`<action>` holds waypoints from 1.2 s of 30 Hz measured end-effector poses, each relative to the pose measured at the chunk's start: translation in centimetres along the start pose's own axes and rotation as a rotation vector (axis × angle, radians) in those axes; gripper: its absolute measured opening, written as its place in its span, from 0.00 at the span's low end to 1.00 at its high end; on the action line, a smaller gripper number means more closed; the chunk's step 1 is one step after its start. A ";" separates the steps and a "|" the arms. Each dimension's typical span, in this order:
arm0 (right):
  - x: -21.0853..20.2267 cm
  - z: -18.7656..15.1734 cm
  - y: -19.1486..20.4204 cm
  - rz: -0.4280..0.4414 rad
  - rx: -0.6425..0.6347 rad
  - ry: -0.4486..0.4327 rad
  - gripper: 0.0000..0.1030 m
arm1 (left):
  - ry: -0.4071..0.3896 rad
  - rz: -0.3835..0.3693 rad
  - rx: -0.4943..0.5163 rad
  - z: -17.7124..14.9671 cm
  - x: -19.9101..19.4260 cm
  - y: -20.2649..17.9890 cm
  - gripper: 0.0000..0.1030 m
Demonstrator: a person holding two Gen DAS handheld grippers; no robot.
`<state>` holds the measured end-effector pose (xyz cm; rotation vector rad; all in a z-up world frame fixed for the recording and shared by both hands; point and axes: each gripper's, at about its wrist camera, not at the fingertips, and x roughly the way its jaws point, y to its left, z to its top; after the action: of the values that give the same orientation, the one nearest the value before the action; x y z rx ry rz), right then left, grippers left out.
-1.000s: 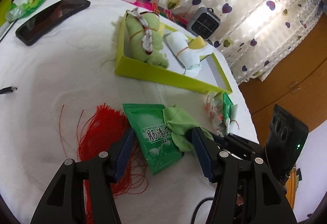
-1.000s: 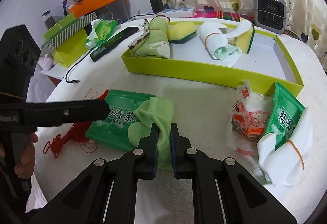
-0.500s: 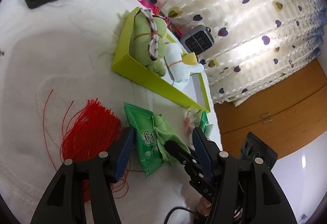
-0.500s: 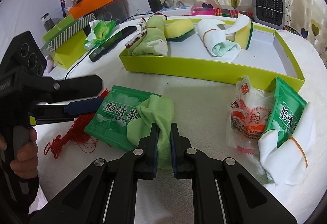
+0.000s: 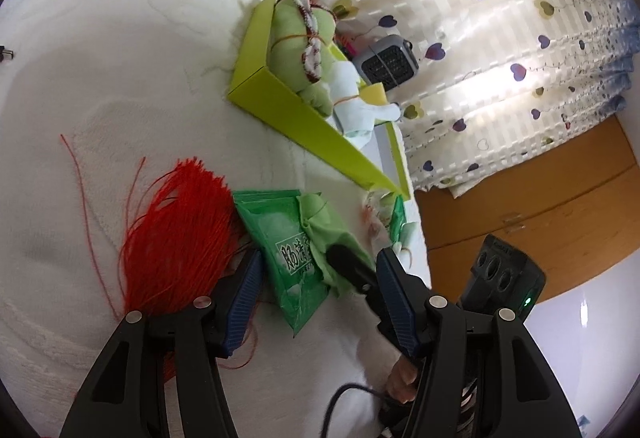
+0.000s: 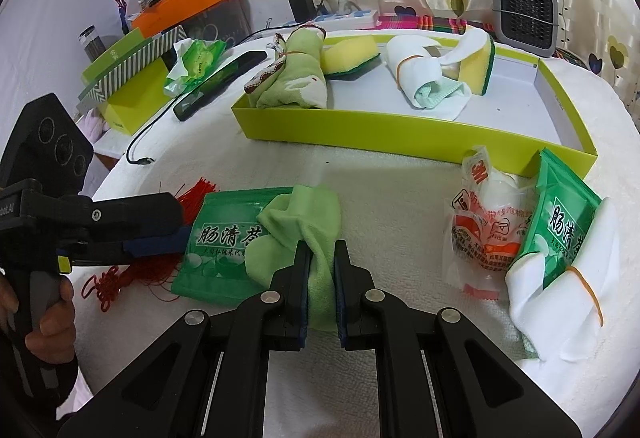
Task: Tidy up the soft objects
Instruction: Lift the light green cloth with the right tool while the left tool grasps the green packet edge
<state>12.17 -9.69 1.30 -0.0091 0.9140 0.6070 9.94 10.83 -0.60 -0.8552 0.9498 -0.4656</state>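
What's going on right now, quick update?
Right gripper shut on the green cloth. Left gripper open around the green packet beneath it. Red tassel crowds the left finger.

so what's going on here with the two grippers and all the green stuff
A person is sorting soft things on a towel-covered table. The right gripper is shut on a light green cloth that lies partly over a green packet. The left gripper is open, its fingers either side of that packet and cloth, beside a red tassel. The lime tray behind holds a rolled green towel, sponges and a white roll. More packets and a white cloth lie outside it.
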 end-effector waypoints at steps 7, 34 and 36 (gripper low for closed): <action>0.0 0.0 -0.4 0.011 0.021 -0.002 0.11 | -0.019 -0.052 0.047 0.1 0.4 -1.5 0.56; -0.9 -0.3 -1.6 -0.019 0.100 -0.035 0.11 | 0.013 0.112 -0.034 0.5 2.3 0.3 0.17; -0.9 -0.3 -1.6 -0.020 0.098 -0.036 0.11 | 0.013 0.129 -0.029 0.5 2.4 0.3 0.13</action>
<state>12.32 -11.53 1.45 0.0801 0.9073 0.5416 11.59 9.59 -1.97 -0.8121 1.0192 -0.3475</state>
